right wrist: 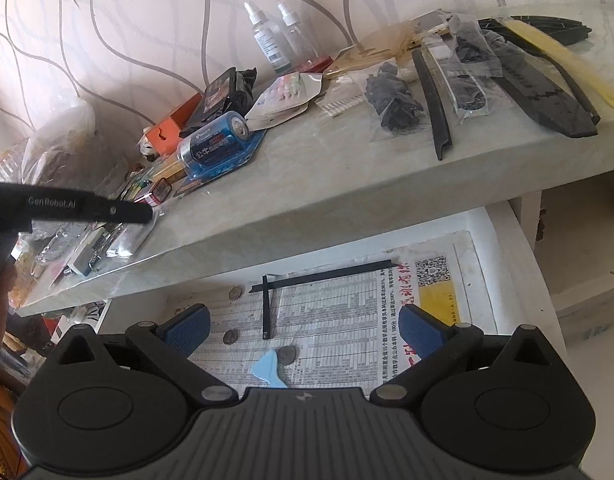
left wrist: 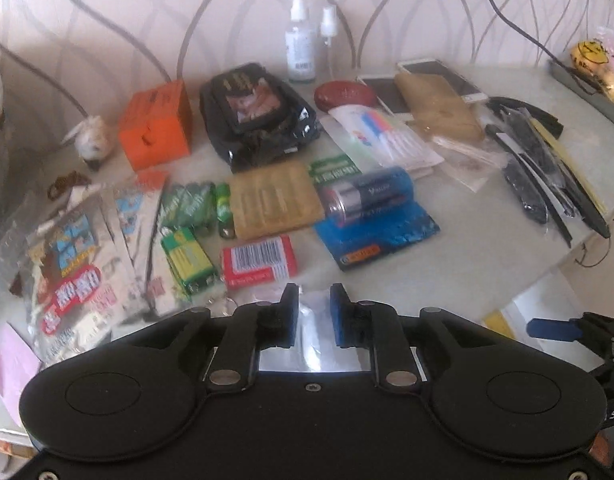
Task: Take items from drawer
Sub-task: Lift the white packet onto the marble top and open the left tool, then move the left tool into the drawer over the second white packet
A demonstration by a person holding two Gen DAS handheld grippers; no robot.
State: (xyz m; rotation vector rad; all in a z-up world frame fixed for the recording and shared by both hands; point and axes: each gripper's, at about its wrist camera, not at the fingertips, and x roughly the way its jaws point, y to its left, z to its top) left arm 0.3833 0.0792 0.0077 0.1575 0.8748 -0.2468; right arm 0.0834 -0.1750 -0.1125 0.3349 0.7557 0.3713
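Note:
The open drawer (right wrist: 519, 264) below the tabletop is lined with printed paper. On the paper lie two thin black strips (right wrist: 323, 276), several coins (right wrist: 229, 336) and a small light-blue piece (right wrist: 269, 368). My right gripper (right wrist: 305, 328) hangs over this drawer, jaws wide open and holding nothing. My left gripper (left wrist: 315, 312) is at the near edge of the table (left wrist: 487, 248). Its blue pads are close together, with a clear plastic packet (left wrist: 313, 340) between them. From the right wrist view the left gripper (right wrist: 147, 214) sits just over that packet (right wrist: 107, 240).
The tabletop is crowded: a large blue battery (left wrist: 367, 196), green batteries (left wrist: 189, 260), a red packet (left wrist: 259, 266), an orange box (left wrist: 155, 128), a black pouch (left wrist: 259, 112), two spray bottles (left wrist: 301, 40), and black strips in bags (left wrist: 539, 168) on the right. A wall stands behind.

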